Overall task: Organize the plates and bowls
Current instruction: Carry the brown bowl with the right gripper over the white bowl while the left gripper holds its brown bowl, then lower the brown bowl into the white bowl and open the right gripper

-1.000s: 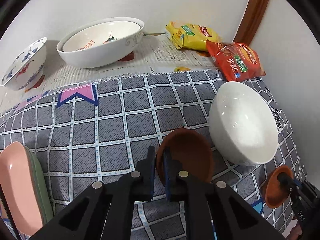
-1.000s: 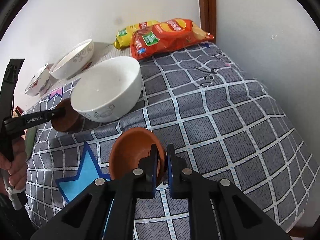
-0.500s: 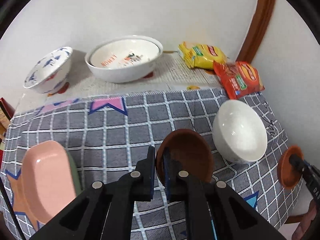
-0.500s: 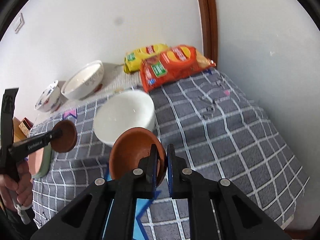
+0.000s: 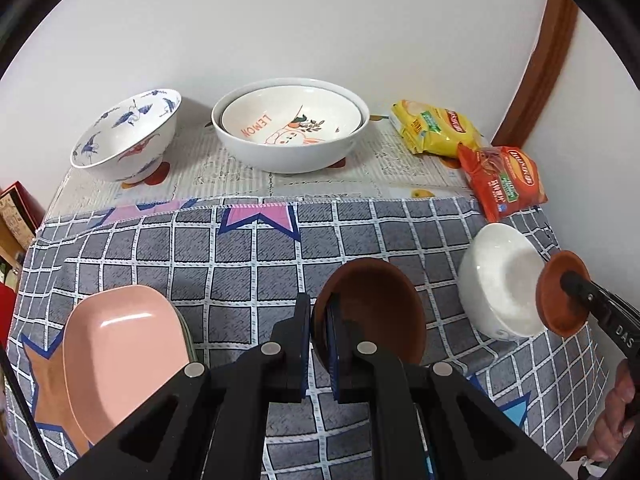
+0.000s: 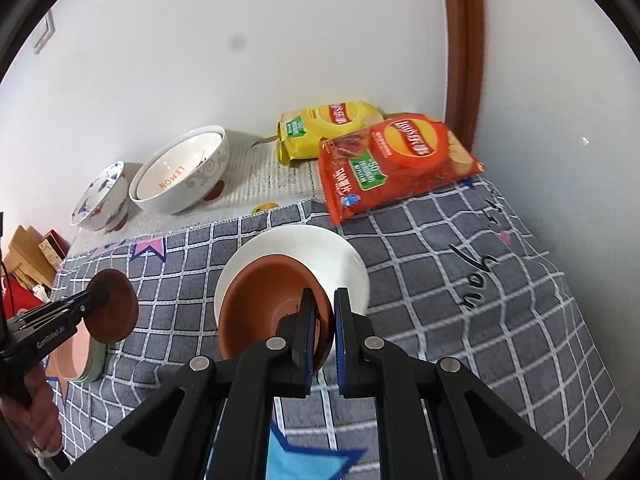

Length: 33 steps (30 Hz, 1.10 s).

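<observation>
The left tool (image 5: 319, 320) is clamped on the rim of a small brown clay bowl (image 5: 376, 308), low in the centre of its view above the grey checked cloth (image 5: 160, 256) on the worktop. The right tool (image 6: 325, 312) grips a second brown clay bowl (image 6: 268, 304) at lower centre, in front of the plain white ceramic bowl (image 6: 320, 248). At the left view's lower left lies a pink oblong plate (image 5: 120, 348).

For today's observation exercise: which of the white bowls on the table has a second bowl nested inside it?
The large white bowl at the back centre: a bowl lettered LEMON sits inside it. The blue-patterned bowl and plain white bowl are empty.
</observation>
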Tool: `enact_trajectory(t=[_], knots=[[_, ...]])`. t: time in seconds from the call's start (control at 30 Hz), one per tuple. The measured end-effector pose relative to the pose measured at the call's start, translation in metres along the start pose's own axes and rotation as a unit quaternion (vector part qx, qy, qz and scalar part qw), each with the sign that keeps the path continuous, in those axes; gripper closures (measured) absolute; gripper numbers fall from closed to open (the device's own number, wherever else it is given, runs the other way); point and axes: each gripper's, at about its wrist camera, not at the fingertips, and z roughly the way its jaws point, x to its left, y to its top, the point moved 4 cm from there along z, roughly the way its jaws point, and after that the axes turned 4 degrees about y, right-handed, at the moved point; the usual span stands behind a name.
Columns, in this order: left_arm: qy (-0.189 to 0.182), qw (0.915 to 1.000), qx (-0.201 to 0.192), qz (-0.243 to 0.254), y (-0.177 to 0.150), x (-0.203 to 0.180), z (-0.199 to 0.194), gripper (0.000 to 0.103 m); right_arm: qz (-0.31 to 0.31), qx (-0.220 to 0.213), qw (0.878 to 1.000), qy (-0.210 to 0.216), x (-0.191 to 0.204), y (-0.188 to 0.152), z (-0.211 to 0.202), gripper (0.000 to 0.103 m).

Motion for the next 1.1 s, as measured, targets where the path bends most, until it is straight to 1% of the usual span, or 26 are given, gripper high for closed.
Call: enact_trajectory(t=[0.17,0.37,0.77,1.1], knots=[[-0.002,1.0,0.008,0.001,0.002,0.0,0.014,0.095,-0.01,0.016,1.0,-0.007,0.004,0.003,0.026,0.094],[-0.012,0.9998,0.013,0.008,0.003,-0.009,0.024,0.095,-0.021,0.031,0.999,-0.017,0.006,0.005,0.048,0.094],[-0.024,0.9992,0.022,0.02,0.002,-0.021,0.039,0.095,-0.021,0.057,0.998,-0.022,0.001,0.005,0.075,0.094],[-0.026,0.999,0.028,0.023,0.0,-0.023,0.043,0.095,-0.024,0.065,0.997,-0.02,0.005,0.004,0.084,0.094]])
